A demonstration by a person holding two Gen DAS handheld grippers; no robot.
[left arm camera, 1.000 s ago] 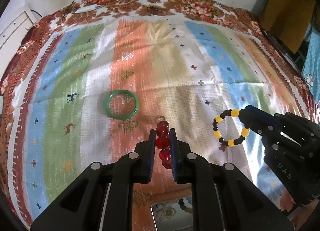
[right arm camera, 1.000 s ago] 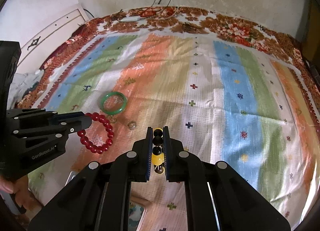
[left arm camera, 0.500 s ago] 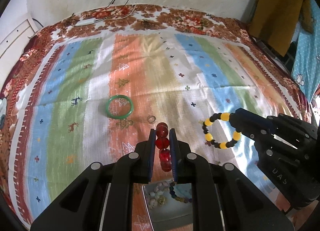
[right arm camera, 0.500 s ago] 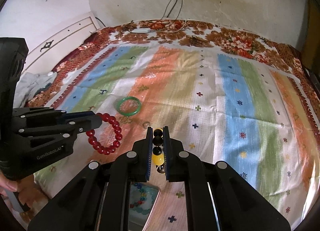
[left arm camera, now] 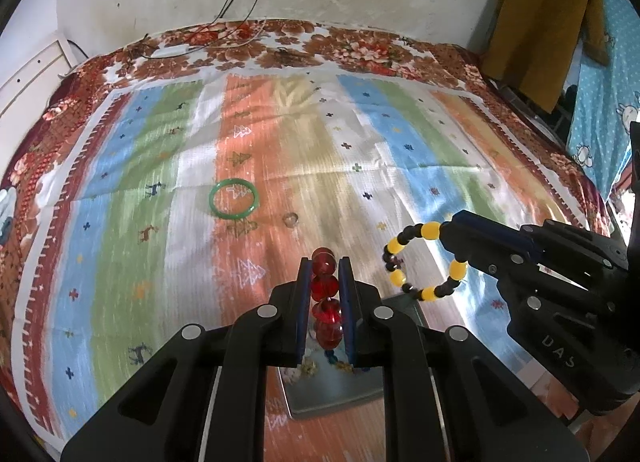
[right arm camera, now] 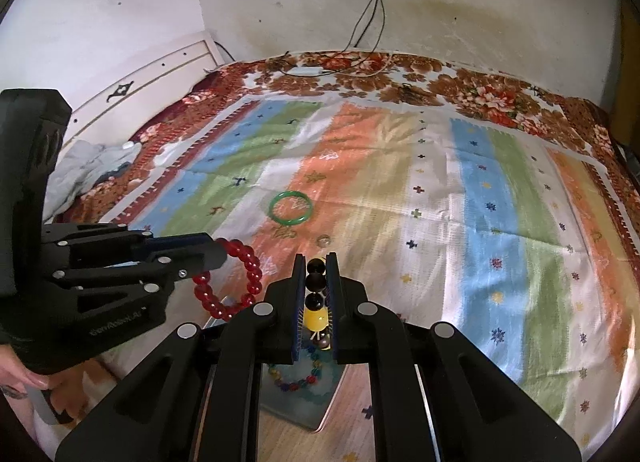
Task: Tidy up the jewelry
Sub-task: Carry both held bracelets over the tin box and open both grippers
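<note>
Striped cloth covers the bed (left arm camera: 400,166), and low at its near edge sits one tray (left arm camera: 332,386) with beads already lying in it; we count at least one multicoloured string there, the rest hidden behind our tools. We hold two tools. Our left tool (left arm camera: 325,302) is clamped on one red bead bracelet (left arm camera: 326,294), which hangs in the air just above the tray. Our right tool (right arm camera: 316,302) is pinched on one yellow-and-black bead bracelet (right arm camera: 316,302), also raised, close beside the red one. One green bangle (left arm camera: 234,199) lies flat on the orange stripe, and one small clear ring (left arm camera: 291,219) lies near it, apart from it.

Our worries run like this. Both tools crowd the same small tray, so they may knock together or nudge it. Round beads grip poorly between flat pads, so either loop may slip and fall on the cloth instead. Elastic loops may snag on a pad at release. The clear ring is easy to overlook.
</note>
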